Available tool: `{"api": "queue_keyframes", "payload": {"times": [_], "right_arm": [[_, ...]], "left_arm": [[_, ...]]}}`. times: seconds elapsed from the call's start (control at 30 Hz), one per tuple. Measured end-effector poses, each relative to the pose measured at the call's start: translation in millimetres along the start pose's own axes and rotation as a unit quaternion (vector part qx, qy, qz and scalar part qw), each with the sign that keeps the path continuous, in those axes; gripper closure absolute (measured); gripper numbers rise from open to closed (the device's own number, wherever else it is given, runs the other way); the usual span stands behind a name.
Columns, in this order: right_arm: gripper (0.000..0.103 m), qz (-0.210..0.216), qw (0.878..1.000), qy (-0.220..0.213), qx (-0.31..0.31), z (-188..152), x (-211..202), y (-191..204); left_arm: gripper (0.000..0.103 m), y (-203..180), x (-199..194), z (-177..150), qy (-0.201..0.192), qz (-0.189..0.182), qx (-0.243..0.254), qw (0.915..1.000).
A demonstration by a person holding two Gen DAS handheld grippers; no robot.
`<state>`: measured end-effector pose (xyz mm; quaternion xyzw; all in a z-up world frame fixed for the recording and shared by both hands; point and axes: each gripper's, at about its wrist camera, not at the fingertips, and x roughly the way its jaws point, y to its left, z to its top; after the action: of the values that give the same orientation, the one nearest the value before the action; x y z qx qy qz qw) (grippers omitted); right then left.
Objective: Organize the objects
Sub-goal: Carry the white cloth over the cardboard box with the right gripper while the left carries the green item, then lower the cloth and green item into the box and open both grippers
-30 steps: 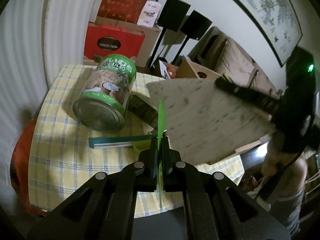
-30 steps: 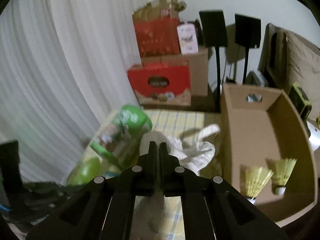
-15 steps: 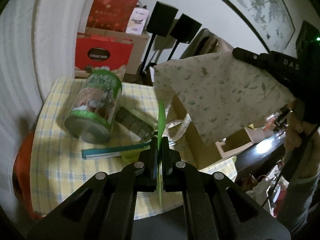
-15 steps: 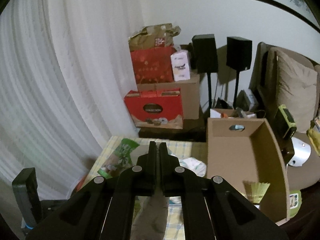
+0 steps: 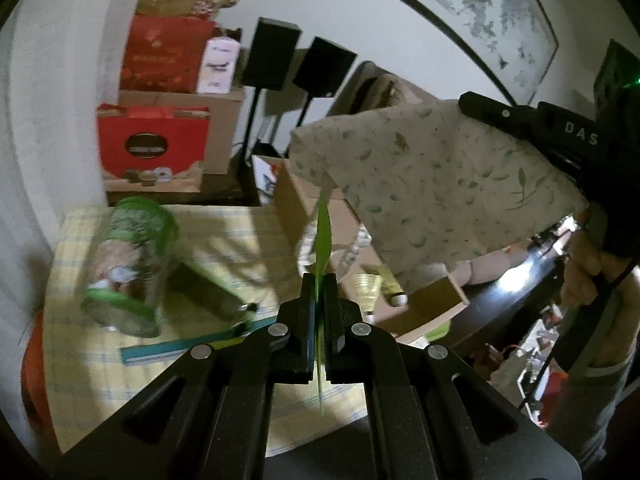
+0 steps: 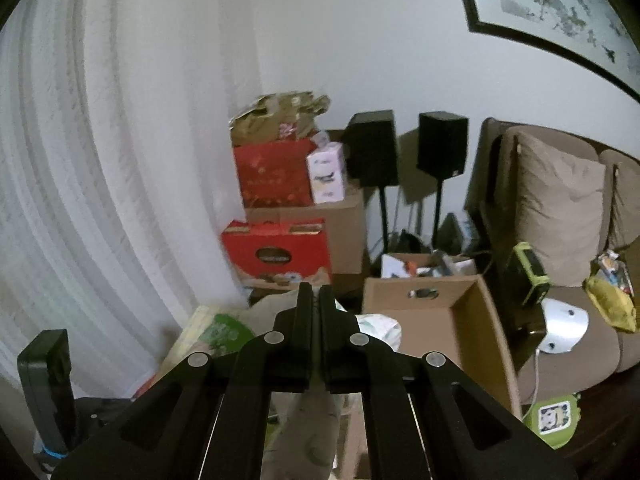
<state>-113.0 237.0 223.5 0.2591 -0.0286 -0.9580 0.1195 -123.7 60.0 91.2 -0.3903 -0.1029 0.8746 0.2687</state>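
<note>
The tabletop, under a yellow checked cloth, carries a green can lying on its side, a teal strip near the front edge, and an open cardboard box on the right with a yellow shuttlecock inside; above the box the right gripper, held in a hand and angled down toward the tabletop, has its jaws pressed together on the top edge of a leaf-printed cloth, which hangs clear of the tabletop in a broad flat sheet; the left gripper, also tilted downward, has its jaws pinching a thin green sheet, seen edge-on and standing upright above the cloth-covered tabletop.
</note>
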Motion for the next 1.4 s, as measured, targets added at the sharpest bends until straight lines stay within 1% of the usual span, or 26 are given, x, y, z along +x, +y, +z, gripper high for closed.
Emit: {"api": "queue_keyframes", "payload": {"times": [0.23,0.43,0.63,0.73,0.87,1.0,1.13,1.37,1.4], "right_arm": [[0.1,-0.02,0.999,-0.003,0.029,4.9,-5.6,-40.9],[0.1,-0.037,0.998,-0.006,0.043,4.8,-9.7,-69.1],[0.1,-0.068,0.996,-0.011,0.053,-1.5,-18.4,-98.0],[0.1,-0.075,0.995,-0.001,0.06,-8.9,-15.7,-112.1],[0.1,-0.082,0.994,0.029,0.072,-31.1,4.7,-127.3],[0.1,-0.079,0.991,0.062,0.091,-58.0,31.4,-139.9],[0.1,-0.079,0.988,0.08,0.101,-75.7,52.9,-147.1],[0.1,-0.072,0.985,0.112,0.112,-100.1,95.5,-154.5],[0.099,-0.071,0.983,0.121,0.115,-104.8,104.0,-156.0]], "left_arm": [[0.1,-33.6,34.6,11.2,0.02,-0.022,0.018,0.9994],[0.1,-57.3,67.0,16.8,0.036,-0.04,0.021,0.9983],[0.1,-79.2,99.2,12.1,0.057,-0.054,0.029,0.9965],[0.1,-86.7,113.8,8.9,0.067,-0.059,0.032,0.9955],[0.1,-95.2,138.2,3.6,0.081,-0.067,0.03,0.994],[0.1,-100.2,164.0,-3.1,0.098,-0.06,0.028,0.993],[0.1,-98.6,186.3,-6.1,0.108,-0.043,0.029,0.9928],[0.1,-88.8,214.0,-14.4,0.122,-0.017,0.021,0.9922],[0.097,-86.9,217.2,-15.6,0.124,-0.012,0.021,0.992]]}}
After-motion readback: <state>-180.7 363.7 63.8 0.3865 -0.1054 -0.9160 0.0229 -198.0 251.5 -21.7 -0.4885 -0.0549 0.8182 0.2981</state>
